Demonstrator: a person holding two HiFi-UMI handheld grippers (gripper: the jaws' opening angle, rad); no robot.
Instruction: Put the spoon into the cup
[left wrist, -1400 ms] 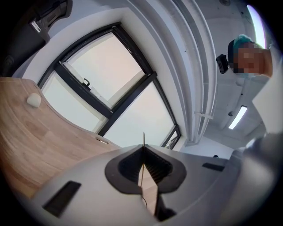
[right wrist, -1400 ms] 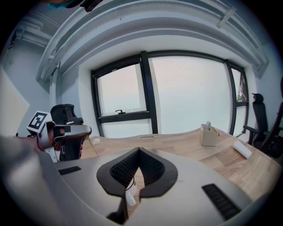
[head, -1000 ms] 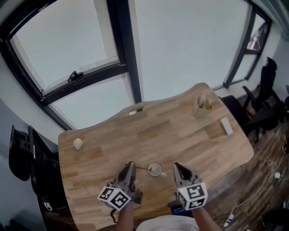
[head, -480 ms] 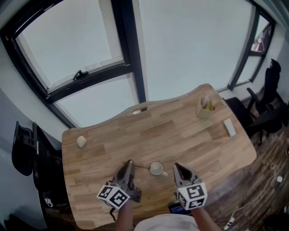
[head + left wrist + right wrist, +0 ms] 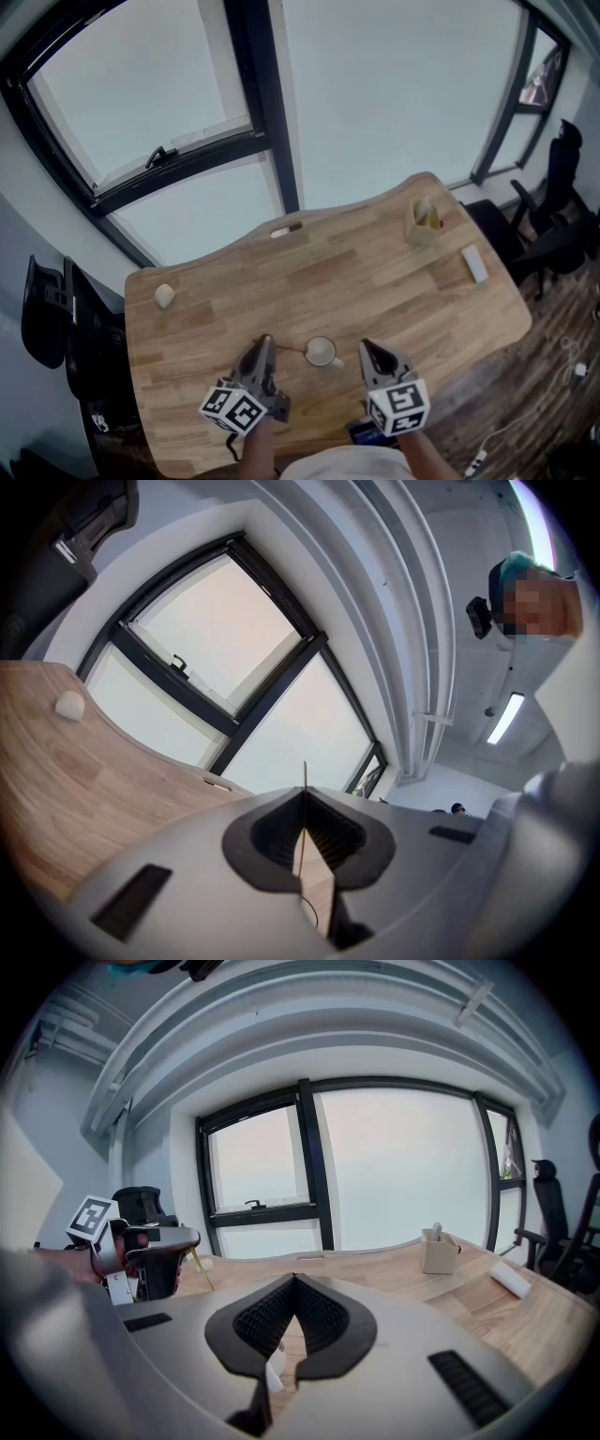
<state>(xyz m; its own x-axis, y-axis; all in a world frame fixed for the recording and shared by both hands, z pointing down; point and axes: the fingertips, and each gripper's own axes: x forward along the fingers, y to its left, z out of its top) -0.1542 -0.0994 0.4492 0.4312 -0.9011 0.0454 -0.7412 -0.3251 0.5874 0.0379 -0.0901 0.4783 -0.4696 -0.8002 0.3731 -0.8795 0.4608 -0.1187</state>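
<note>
A small white cup (image 5: pixel 321 352) stands on the wooden table (image 5: pixel 375 281) near its front edge, between my two grippers. My left gripper (image 5: pixel 263 345) is shut on a thin gold spoon (image 5: pixel 291 349), which slants from its jaws toward the cup's left rim. In the left gripper view the spoon's handle (image 5: pixel 304 778) pokes up past the closed jaw tips. My right gripper (image 5: pixel 366 349) is just right of the cup, its jaws shut with nothing in them. In the right gripper view a bit of the white cup (image 5: pixel 275 1370) shows below the jaws, and the left gripper (image 5: pixel 150 1246) with the spoon (image 5: pixel 202 1270) is at the left.
A tan holder box (image 5: pixel 422 221) with items stands at the far right, and a white block (image 5: pixel 473 264) lies near the right edge. A pale lump (image 5: pixel 164 296) lies at the far left. Dark chairs (image 5: pixel 56 319) flank the table. Windows lie beyond the far edge.
The head view has shifted slightly. The left gripper has edged a little left with the spoon in it. The cup and right gripper stay put.
</note>
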